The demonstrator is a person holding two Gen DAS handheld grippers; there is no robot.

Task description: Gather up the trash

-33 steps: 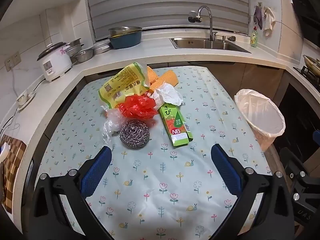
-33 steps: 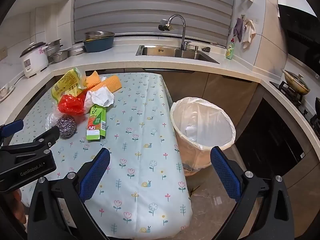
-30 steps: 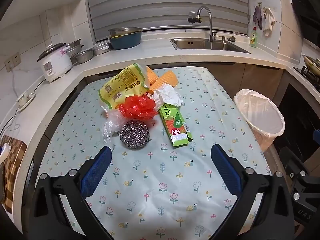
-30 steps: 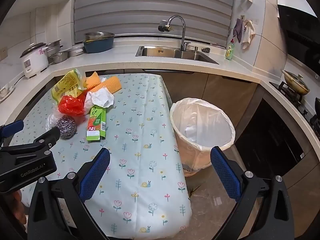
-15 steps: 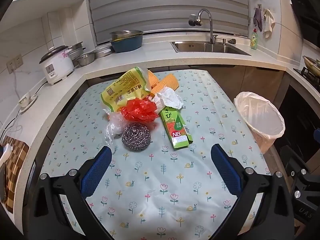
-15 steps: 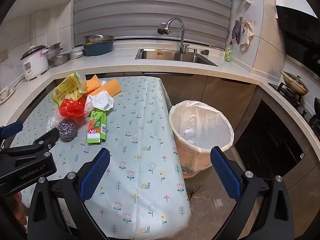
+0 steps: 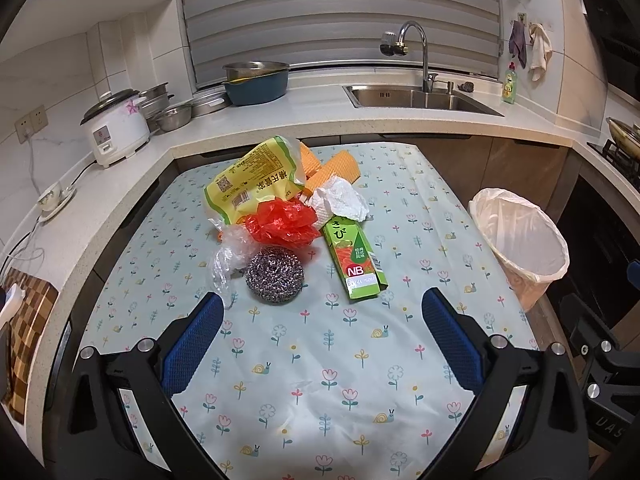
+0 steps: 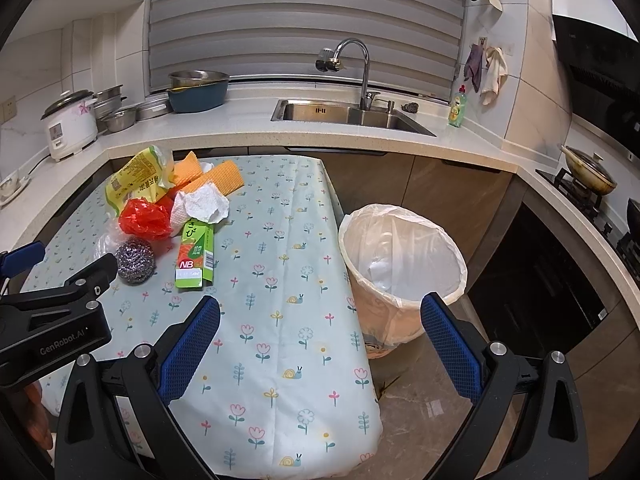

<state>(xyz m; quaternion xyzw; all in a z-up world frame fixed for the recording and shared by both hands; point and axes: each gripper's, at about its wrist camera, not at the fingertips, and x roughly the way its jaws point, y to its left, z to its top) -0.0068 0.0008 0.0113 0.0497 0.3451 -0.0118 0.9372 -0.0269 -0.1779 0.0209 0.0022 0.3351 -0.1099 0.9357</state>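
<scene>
Trash pile sits on the floral-print tablecloth table [image 7: 320,360], well left of the white-lined round waste bin [image 8: 402,264] standing on the floor just beside the table edge. Left gripper [image 7: 322,336] and right gripper [image 8: 320,338] both spread wide, holding nothing. Likely first pick: the grey steel-wool scrubber ball [image 7: 274,276] or the green cardboard carton [image 7: 354,258], nearest the bin. Straddle it fully, clear of the clear plastic wrap [image 7: 228,260] touching the scrubber.

Trash pile [image 7: 288,216] on the worktop [image 7: 320,360], lined bin [image 8: 400,264] on the floor right of it.
</scene>
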